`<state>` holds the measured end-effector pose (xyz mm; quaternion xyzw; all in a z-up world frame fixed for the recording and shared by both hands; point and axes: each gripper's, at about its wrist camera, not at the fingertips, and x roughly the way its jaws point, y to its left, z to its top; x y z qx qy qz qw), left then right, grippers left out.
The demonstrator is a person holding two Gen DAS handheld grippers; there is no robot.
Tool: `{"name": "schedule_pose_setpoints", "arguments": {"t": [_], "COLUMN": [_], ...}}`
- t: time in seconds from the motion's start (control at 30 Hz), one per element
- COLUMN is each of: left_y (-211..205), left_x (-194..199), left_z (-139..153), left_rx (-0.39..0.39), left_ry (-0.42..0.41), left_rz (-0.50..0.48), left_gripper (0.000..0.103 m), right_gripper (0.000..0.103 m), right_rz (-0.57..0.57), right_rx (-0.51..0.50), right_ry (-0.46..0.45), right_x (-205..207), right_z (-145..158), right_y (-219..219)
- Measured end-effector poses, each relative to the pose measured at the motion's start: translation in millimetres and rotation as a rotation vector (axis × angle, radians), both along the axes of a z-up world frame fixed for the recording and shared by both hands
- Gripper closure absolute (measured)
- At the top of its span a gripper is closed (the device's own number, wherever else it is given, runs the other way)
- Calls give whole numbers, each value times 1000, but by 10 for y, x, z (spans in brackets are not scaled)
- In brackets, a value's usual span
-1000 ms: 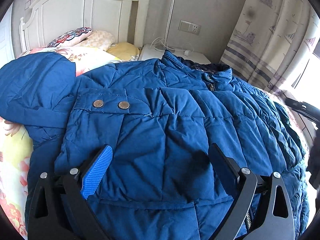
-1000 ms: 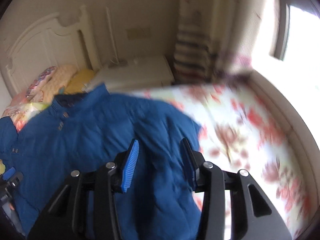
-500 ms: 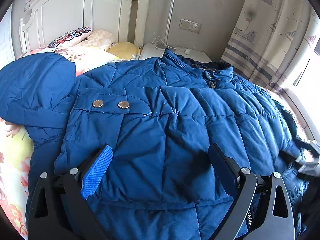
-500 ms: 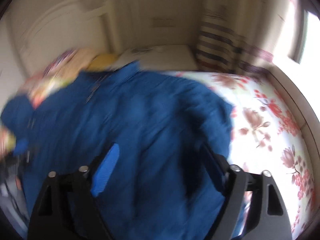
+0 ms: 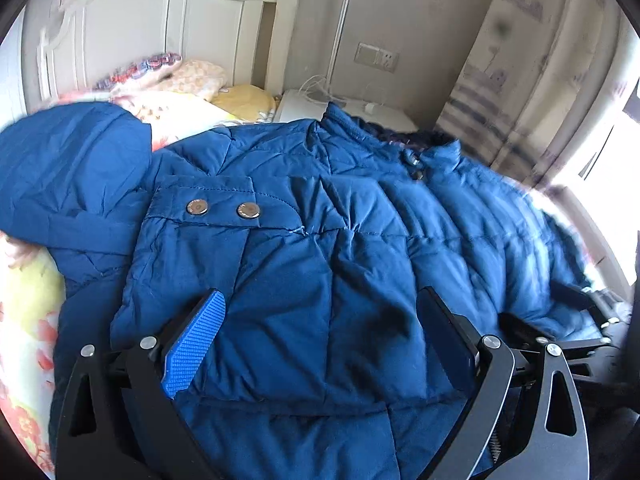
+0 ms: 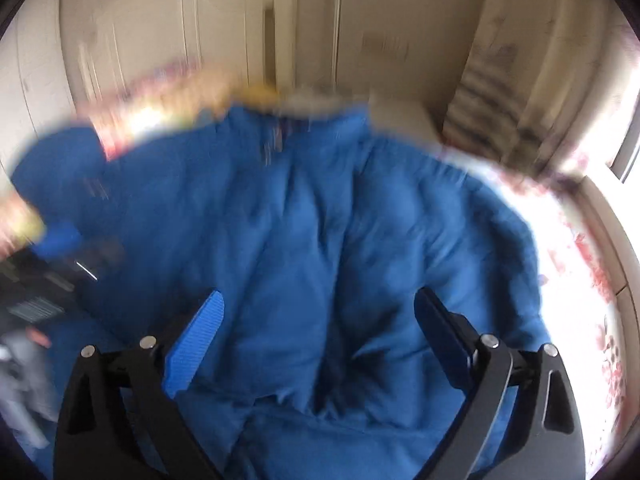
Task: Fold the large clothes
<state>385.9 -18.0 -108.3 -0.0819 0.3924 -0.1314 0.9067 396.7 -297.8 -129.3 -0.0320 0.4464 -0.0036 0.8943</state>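
1. Blue quilted puffer jacket (image 5: 320,264) lay spread across the bed (image 5: 24,344), over its floral sheet, under both of your tools.
2. Your left gripper (image 5: 320,344) hung just above the folded-over sleeve panel with its two snap buttons (image 5: 222,209), jaws spread wide and pinching nothing.
3. Your right gripper (image 6: 316,344) was over the jacket's lower body, its jaws opening, with only loose fabric beneath them and nothing pressed between the pads.
4. Risk, as I judge it: the padding is thick and springy, so the folded sleeve could puff up and slide off once unweighted. A shallow pinch might catch only the top layer and drag the fold apart.
5. Risk from the right side: that view was smeared by motion, so your aim at the hem could land off the edge.
6. Collar (image 5: 436,152) pointed toward the headboard (image 5: 132,40) and nightstand, hem toward you; the long axis ran from you toward the headboard.
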Motion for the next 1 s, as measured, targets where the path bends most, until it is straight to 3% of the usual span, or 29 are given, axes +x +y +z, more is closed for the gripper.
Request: {"name": "schedule_pose_setpoints", "arguments": {"t": [0.1,0.13,0.23,0.37,0.4,0.5,0.6,0.67,0.73,0.8,0.87,0.97,1.0], "left_y": [607,934,1870,2843,2977,3411,3756,3879,3931,3923,3746,3079,2743], "left_x": [-40,-52,-15,48,66,210,452,609,742,726,602,471,424], "left_z": [126,151,67,-35,-17,97,20,-9,-91,-138,84,677,919], "left_rx": [-294,-409,-646,-788,-803,-746,-753,-764,-789,-834,-781,-597,-516], "left_ry": [-6,-15,-8,-48,-61,-83,-27,-16,33,39,-70,-231,-292], "left_rz": [115,193,425,596,611,696,756,745,721,739,733,627,560], "left_gripper": [11,11,11,14,14,14,15,34,79,92,95,96,96], "right_gripper": [6,6,6,5,5,5,5,5,5,5,5,9,15], "right_rz": [-2,-1,0,-1,0,1,2,2,2,3,3,-3,-22], "right_rx": [35,49,47,49,51,53,57,60,63,68,80,147,204], "right_ry": [4,3,1,-2,-2,-2,-3,-3,-3,-6,-12,-67,-119], "right_x": [13,28,86,69,69,80,86,89,93,93,86,23,-33], "right_z": [17,20,-1,3,-12,-13,-10,-9,-11,-12,-5,55,104], "right_y": [-23,-44,-83,-59,-93,-95,-91,-92,-93,-100,-109,-201,-303]}}
